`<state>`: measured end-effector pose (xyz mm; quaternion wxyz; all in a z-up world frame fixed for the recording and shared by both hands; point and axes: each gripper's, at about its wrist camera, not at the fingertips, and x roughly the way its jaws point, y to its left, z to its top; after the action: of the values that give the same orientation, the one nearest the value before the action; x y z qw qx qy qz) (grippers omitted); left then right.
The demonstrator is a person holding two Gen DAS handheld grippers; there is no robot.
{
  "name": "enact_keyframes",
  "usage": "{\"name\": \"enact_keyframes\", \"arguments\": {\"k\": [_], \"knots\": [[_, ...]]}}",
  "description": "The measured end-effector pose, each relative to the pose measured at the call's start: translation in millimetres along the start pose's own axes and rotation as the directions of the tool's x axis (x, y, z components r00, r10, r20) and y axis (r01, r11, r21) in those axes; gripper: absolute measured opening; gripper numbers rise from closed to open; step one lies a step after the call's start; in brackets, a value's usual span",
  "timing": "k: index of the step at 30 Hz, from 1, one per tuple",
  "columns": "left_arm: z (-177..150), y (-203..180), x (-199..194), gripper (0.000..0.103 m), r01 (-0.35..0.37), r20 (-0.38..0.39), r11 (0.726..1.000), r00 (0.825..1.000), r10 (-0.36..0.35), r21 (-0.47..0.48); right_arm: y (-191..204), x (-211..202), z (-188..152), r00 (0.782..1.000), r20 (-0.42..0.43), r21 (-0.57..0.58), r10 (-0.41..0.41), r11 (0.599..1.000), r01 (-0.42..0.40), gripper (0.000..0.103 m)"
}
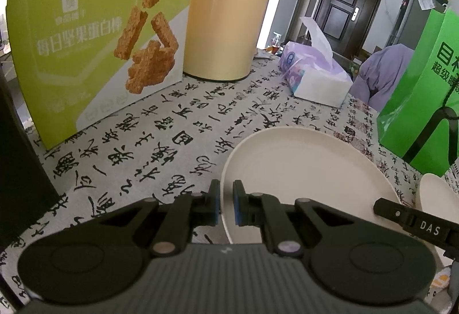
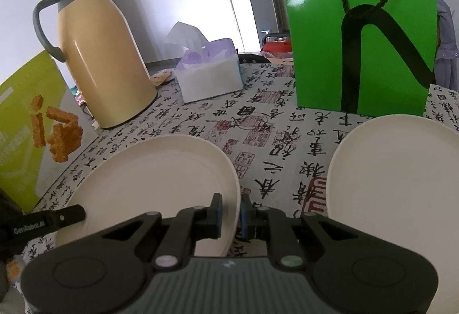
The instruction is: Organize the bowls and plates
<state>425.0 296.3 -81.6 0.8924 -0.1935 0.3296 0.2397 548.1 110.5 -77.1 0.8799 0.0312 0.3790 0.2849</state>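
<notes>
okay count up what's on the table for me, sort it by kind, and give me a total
Cream plates: 2
Yellow thermos jug: 1
Tissue pack: 1
Snack box: 1
Green paper bag: 1
Total: 6

Bare tablecloth point(image 2: 275, 147) between the two plates point(image 2: 160, 179) (green bag point(image 2: 358, 27) behind) leaves a passage.

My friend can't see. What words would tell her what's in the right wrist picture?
The right gripper is shut on the right rim of a cream plate on a tablecloth printed with calligraphy. Another cream plate lies to the right. Behind stand a yellow jug, a tissue box and a green bag.
</notes>
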Motion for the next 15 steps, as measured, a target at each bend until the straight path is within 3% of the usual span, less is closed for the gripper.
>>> {"name": "enact_keyframes", "arguments": {"k": [15], "knots": [[-0.6, -1.2, -2.1, 0.01, -0.013, 0.006, 1.0, 1.0, 0.013, 0.006, 2.4, -2.0, -1.1, 1.0, 0.006, -0.024, 0.0, 1.0, 0.0, 0.012]]}}
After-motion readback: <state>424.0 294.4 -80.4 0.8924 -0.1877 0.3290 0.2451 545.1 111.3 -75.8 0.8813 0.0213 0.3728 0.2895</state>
